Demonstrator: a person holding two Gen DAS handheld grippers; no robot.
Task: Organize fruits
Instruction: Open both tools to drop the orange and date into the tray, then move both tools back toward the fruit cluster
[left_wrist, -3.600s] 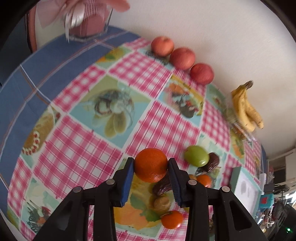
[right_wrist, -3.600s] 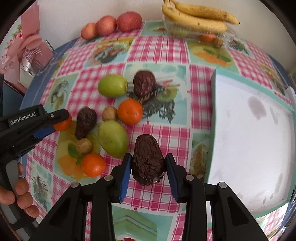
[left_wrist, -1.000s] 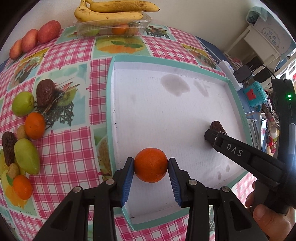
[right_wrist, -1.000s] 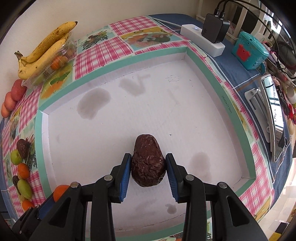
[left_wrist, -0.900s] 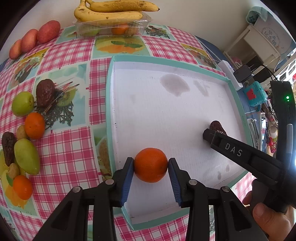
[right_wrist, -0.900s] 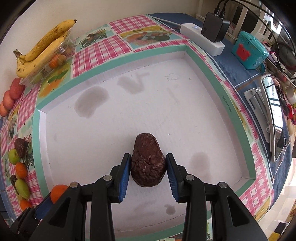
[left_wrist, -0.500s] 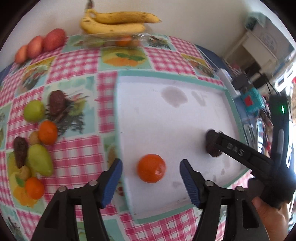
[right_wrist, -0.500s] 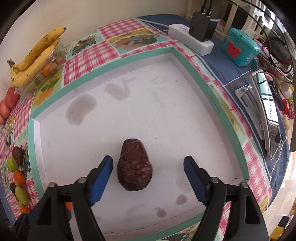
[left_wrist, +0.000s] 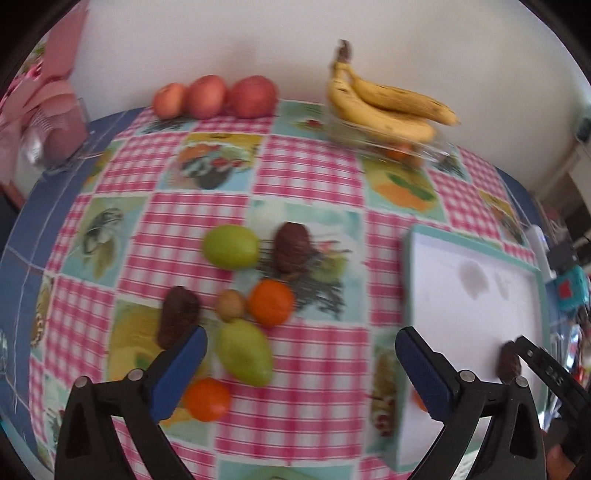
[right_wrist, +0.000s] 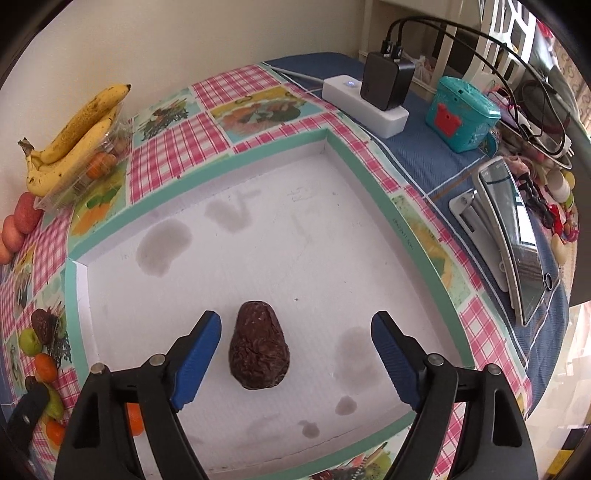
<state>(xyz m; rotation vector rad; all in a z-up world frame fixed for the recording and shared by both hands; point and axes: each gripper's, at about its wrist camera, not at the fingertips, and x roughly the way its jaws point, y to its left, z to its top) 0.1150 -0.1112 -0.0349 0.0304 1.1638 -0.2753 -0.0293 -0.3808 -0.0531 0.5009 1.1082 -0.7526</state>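
Both tongs gaping wide, empty: right tongs (right_wrist: 295, 354) straddling wrinkled avocado (right_wrist: 258, 345) in tray (right_wrist: 417, 236); left tongs (left_wrist: 299, 363) above desk (left_wrist: 303, 177) fruit.

A: The left wrist view is smeared by motion; the bunch of yellow bananas (left_wrist: 388, 105) and the white, teal-rimmed tray (left_wrist: 476, 306) are soft-edged.

B: The right wrist view is sharp and brightly daylit, with glare at its lower right. Both bend at the dark fisheye rim. Shadows are faint.
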